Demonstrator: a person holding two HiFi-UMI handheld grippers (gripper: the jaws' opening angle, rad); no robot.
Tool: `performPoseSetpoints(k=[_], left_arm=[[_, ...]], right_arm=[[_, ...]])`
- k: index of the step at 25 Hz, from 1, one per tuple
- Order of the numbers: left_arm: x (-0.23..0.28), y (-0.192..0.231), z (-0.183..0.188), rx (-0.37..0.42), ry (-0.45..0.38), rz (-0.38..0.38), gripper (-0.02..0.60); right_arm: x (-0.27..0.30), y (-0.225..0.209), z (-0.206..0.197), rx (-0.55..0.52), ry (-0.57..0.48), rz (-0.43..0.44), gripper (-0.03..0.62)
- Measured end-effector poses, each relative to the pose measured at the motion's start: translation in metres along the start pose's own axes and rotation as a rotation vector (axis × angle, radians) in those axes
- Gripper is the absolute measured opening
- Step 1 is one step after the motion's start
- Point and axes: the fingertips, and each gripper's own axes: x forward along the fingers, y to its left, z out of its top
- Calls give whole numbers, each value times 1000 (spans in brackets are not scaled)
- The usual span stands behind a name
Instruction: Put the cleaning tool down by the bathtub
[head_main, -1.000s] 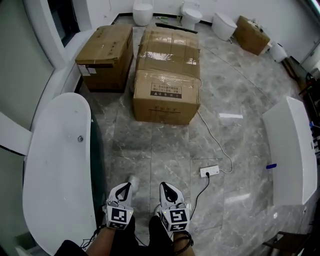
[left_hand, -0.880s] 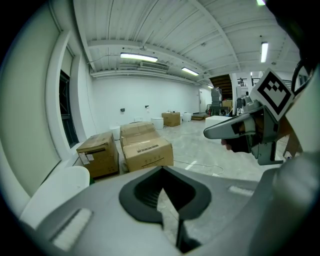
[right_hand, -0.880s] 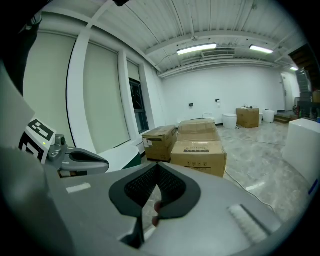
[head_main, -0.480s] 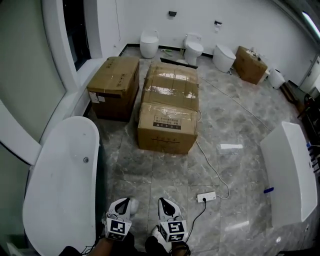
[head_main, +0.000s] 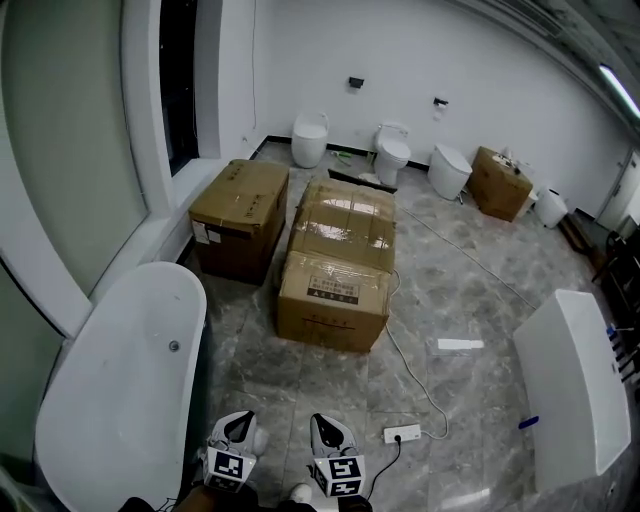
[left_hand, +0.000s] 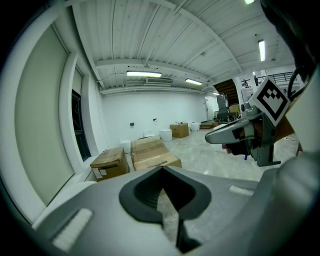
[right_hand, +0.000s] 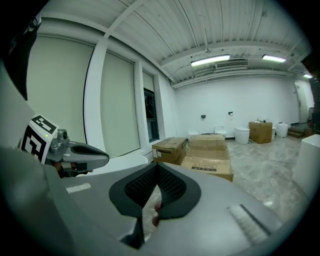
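The bathtub (head_main: 120, 400) is a long white tub lying just to the left of the left gripper (head_main: 238, 428), its rim running forward from the gripper toward the window wall. From the right gripper view the same tub shows as a pale curve beyond the left gripper's nose. The cleaning tool itself cannot be made out in any view.

The left gripper's jaws are pressed together with nothing between them; only the grey floor (head_main: 470, 300) shows through the notch behind the pads. The right gripper (head_main: 326, 428) sits just beside it on its right, jaws likewise brought together and holding nothing. Both are held low and close to the person's body, pointing forward and level.

Just right of the right gripper a white power strip (head_main: 402, 434) lies on the floor, and its cable (head_main: 410, 375) trails forward past a cardboard box (head_main: 333, 300) straight ahead of the grippers. A taped box (head_main: 343, 228) stands right behind that one, and a third box (head_main: 240, 215) sits ahead and to the left, beside the window wall. Far ahead, toilets (head_main: 391, 153) line the back wall. Well off to the right stands a white fixture (head_main: 570, 400).
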Motion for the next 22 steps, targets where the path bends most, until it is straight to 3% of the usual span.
performPoseSetpoints(k=[5,9,14,22], left_arm=[[-16,2,11,-66,-48,62,0],[-26,-4,23,-49,-80,67,0],[-29,-3,25,-89,-103,98,0],[-40,9,59,-111,-176,143,0]], right_arm=[[-9,9,6,-25,-22,41,23],[-16,10,17,-39,-50,52,23],[-21,7,33,-57,-87,56,23],[-36,-2,50,-83,-134,45,21]])
